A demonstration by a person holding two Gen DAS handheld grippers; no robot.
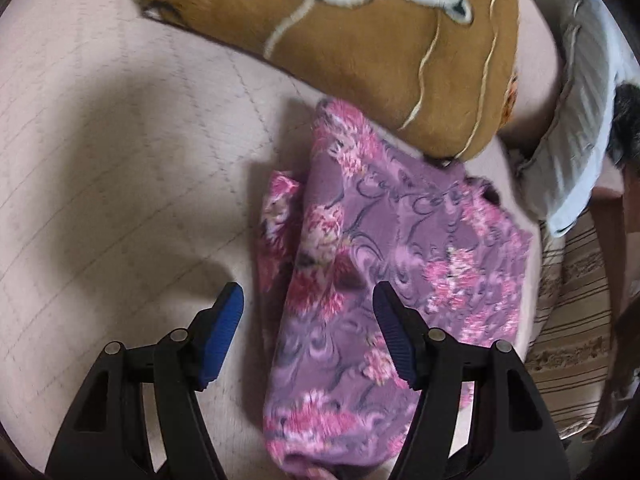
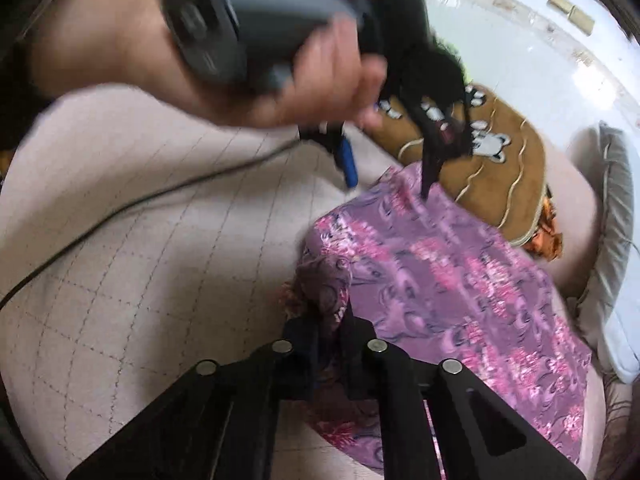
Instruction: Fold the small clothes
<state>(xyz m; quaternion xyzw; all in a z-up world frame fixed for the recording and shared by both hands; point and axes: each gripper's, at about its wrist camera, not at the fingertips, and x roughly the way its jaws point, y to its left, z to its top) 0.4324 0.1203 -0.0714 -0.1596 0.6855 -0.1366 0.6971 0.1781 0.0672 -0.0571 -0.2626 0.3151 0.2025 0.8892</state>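
Observation:
A purple garment with pink flowers [image 1: 384, 248] lies on the pale pink quilted bedcover [image 1: 100, 160]. In the left wrist view my left gripper [image 1: 308, 308] is open and empty, its blue pads [image 1: 224, 332] straddling the garment's near part just above it. In the right wrist view my right gripper [image 2: 328, 340] is shut on a bunched edge of the same garment [image 2: 460, 280]. The left gripper [image 2: 384, 168], held in a hand, hovers over the garment's far edge in that view.
A brown cartoon-print cushion [image 1: 380, 40] lies just behind the garment. A grey-white pillow [image 1: 580, 120] and striped fabric [image 1: 568, 320] lie to the right. A dark cable [image 2: 140, 204] crosses the bedcover at left.

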